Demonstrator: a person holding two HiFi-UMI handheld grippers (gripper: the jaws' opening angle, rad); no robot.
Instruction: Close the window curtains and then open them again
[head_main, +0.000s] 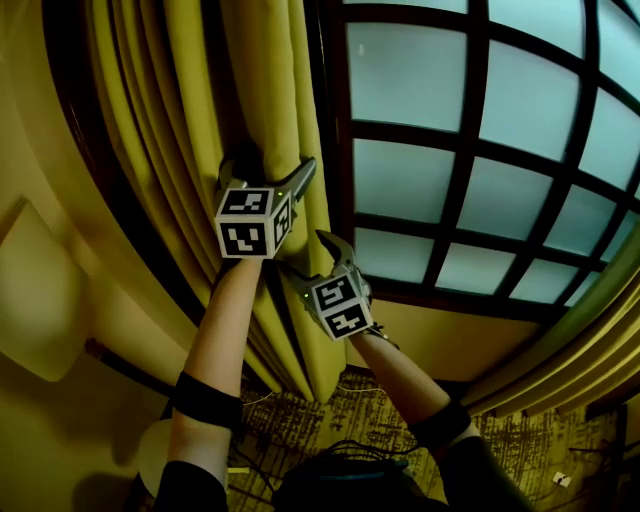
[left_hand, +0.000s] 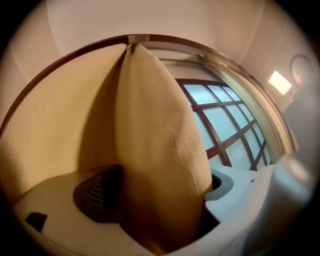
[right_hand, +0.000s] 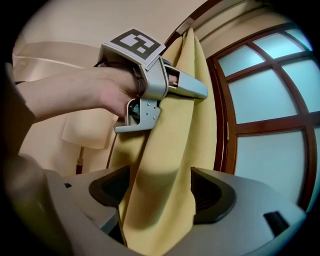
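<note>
A yellow curtain (head_main: 250, 90) hangs gathered in folds left of a dark-framed grid window (head_main: 470, 150). My left gripper (head_main: 268, 165) sits at the curtain's inner edge, and my right gripper (head_main: 318, 255) is just below it on the same edge. In the left gripper view a thick curtain fold (left_hand: 160, 150) stands between the wide jaws of the left gripper (left_hand: 160, 195); the left pad (left_hand: 95, 192) shows bare. In the right gripper view the curtain edge (right_hand: 165, 165) hangs loosely between the spread jaws of the right gripper (right_hand: 160, 192). The left gripper's cube (right_hand: 135, 42) is above it.
A pale lamp shade (head_main: 40, 300) is on the wall at left. Another gathered curtain (head_main: 570, 330) runs along the window's lower right. Patterned carpet (head_main: 300, 420) with cables lies below. A curved rail (left_hand: 150, 40) carries the curtain top.
</note>
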